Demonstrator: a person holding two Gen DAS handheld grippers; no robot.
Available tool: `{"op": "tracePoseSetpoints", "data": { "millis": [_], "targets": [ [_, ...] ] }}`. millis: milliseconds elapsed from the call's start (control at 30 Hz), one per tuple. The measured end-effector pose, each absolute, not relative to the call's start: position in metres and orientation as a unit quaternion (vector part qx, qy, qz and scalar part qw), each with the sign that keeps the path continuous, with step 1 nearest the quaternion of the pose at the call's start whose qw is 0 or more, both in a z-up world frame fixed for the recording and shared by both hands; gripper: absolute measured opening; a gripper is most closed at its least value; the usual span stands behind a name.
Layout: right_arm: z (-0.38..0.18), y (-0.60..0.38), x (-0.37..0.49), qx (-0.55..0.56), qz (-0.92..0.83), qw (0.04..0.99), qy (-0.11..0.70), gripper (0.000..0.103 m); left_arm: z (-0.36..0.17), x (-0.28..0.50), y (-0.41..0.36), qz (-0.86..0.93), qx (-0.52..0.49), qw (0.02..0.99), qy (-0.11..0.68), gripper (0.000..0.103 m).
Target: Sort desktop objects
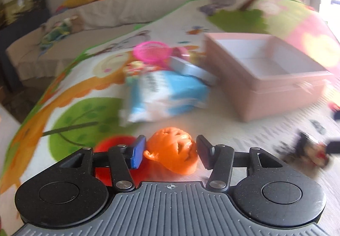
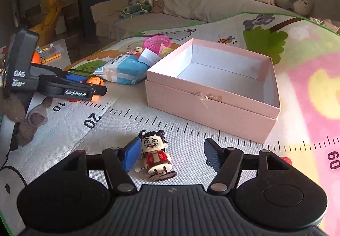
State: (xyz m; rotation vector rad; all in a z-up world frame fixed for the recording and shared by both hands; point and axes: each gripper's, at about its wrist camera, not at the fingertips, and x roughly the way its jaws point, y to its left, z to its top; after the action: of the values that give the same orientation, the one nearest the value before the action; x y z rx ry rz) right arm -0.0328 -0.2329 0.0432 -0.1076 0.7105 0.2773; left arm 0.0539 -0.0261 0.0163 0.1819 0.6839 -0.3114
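Left claw (image 1: 171, 153): our jaws bracket the orange toy (image 1: 172, 155), one pad touching its edge, the other just shy; no firm grip yet, we judge. Right claw (image 2: 172, 154): open, with the doll figure (image 2: 156, 156) lying between the pads, nearer the blue one, unheld. Pink box (image 2: 212, 106): empty, lid off, mid-mat beyond the doll, presumably the place for sorted items. Blue packet (image 2: 123, 71), pink basket (image 2: 157, 43): heaped toward the mat's (image 2: 148, 121) far edge, unsorted.

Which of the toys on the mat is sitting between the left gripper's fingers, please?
The orange pumpkin-like toy sits inside the left gripper. The small grinning figurine lies at the right gripper instead.
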Motion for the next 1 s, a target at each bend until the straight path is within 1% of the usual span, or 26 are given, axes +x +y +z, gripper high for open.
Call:
{"op": "tracePoseSetpoints", "data": {
  "millis": [67, 133, 167, 200, 233, 267, 300, 367, 433, 533, 633, 733, 900, 1000],
  "targets": [
    [0.042, -0.235, -0.033, -0.056, 0.129, 0.927, 0.348, 0.069, 0.016, 0.028, -0.037, -0.201, 0.093, 0.916, 0.336, 0.057],
    [0.04, -0.236, -0.032, -0.056, 0.125, 0.925, 0.353, 0.069, 0.017, 0.004, -0.04, -0.261, 0.071, 0.898, 0.347, 0.059],
    [0.04, -0.236, -0.032, -0.056, 0.125, 0.925, 0.354, 0.07, 0.018, -0.006, -0.04, -0.28, 0.062, 0.892, 0.348, 0.062],
    [0.04, -0.236, -0.033, -0.057, 0.125, 0.925, 0.355, 0.072, 0.019, -0.017, -0.041, -0.288, 0.062, 0.891, 0.345, 0.07],
    [0.04, -0.235, -0.033, -0.059, 0.127, 0.925, 0.354, 0.074, 0.02, -0.025, -0.042, -0.285, 0.069, 0.894, 0.34, 0.075],
    [0.04, -0.234, -0.034, -0.061, 0.129, 0.925, 0.352, 0.077, 0.021, -0.031, -0.042, -0.277, 0.079, 0.898, 0.332, 0.083],
    [0.041, -0.232, -0.035, -0.063, 0.131, 0.926, 0.35, 0.078, 0.021, -0.035, -0.042, -0.27, 0.091, 0.902, 0.325, 0.088],
    [0.042, -0.23, -0.035, -0.065, 0.133, 0.926, 0.347, 0.079, 0.022, -0.035, -0.043, -0.25, 0.111, 0.909, 0.316, 0.092],
    [0.043, -0.228, -0.035, -0.064, 0.135, 0.926, 0.347, 0.079, 0.025, -0.032, -0.04, -0.254, 0.1, 0.906, 0.324, 0.092],
    [0.043, -0.228, -0.038, -0.066, 0.136, 0.926, 0.345, 0.079, 0.03, -0.038, -0.045, -0.287, 0.09, 0.898, 0.321, 0.095],
    [0.042, -0.23, -0.039, -0.07, 0.132, 0.926, 0.346, 0.079, 0.025, -0.043, -0.066, -0.272, 0.137, 0.902, 0.306, 0.096],
    [0.04, -0.232, -0.036, -0.084, 0.106, 0.927, 0.35, 0.079, 0.023, -0.033, -0.064, -0.2, 0.176, 0.918, 0.294, 0.097],
    [0.044, -0.243, -0.04, -0.078, 0.094, 0.932, 0.341, 0.079, 0.041, -0.009, -0.017, -0.086, 0.152, 0.943, 0.285, 0.096],
    [0.046, -0.241, -0.037, -0.062, 0.114, 0.932, 0.337, 0.079, 0.053, -0.011, -0.01, -0.149, 0.112, 0.94, 0.287, 0.098]
  ]
}}
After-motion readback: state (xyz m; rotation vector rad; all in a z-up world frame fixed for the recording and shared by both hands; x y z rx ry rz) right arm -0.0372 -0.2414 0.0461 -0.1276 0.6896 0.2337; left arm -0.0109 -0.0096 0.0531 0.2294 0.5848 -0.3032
